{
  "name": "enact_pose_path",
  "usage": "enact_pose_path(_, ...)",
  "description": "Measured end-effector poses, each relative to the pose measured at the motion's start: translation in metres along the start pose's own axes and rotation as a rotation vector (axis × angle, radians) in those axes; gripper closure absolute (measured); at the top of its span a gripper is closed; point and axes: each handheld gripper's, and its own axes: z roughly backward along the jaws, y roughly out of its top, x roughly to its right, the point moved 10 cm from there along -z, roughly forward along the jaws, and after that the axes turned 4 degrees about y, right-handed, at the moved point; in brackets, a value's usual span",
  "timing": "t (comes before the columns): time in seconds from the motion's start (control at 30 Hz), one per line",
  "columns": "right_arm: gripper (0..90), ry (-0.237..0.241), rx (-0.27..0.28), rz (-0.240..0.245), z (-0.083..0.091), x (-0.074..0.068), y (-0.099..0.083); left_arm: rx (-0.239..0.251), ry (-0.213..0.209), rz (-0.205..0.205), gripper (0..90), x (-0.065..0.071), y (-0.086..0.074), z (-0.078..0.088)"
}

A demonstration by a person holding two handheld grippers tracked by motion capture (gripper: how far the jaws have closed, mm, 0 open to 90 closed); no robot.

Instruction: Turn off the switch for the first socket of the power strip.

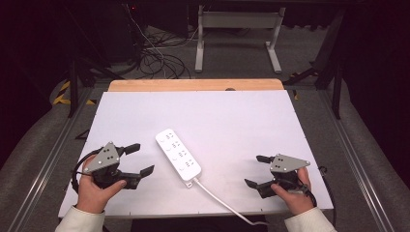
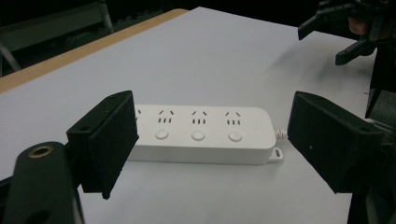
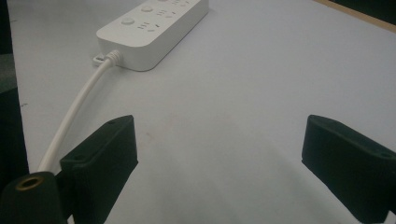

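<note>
Your left gripper (image 1: 138, 159) hangs just left of the power strip (image 1: 178, 154), jaws spread wide with nothing between them. Through the left gripper view, the strip (image 2: 201, 134) lies crosswise beyond the jaws, framed in the gap but not touched; one pad stands in front of its far-left end.

The strip lies flat near the middle of the white worktop (image 1: 232, 116), set at a slant, its sockets and round buttons facing up. Its white cord (image 1: 227, 203) leaves the near end and runs off the worktop's front edge toward you.

Your right gripper (image 1: 255, 170) hovers low over the worktop near the front right, well apart from the strip, jaws likewise released and empty. In the right gripper view the cord (image 3: 74, 116) runs past the left jaw, and the strip's cord end (image 3: 149, 32) sits farther off.
</note>
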Motion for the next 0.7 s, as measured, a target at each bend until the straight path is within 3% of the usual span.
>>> enact_pose_path(0.2, 9.8, 0.004, 0.004, -0.005, 0.001, 0.000, 0.000, -0.014, 0.009, -0.006, 15.1, -0.006, -0.018, 0.001)
enact_pose_path(0.4, 9.5, 0.009, 0.003, -0.007, 0.001, 0.000, -0.001, -0.048, -0.003, 0.028, 11.2, -0.008, -0.038, -0.002)
enact_pose_path(0.5, 9.3, 0.012, 0.001, -0.010, 0.000, -0.001, -0.001, -0.063, 0.025, 0.062, 11.2, -0.011, -0.048, -0.005)
enact_pose_path(0.7, 9.3, 0.016, -0.001, -0.011, 0.000, 0.000, -0.002, -0.081, 0.045, 0.055, 10.7, -0.012, -0.061, -0.009)
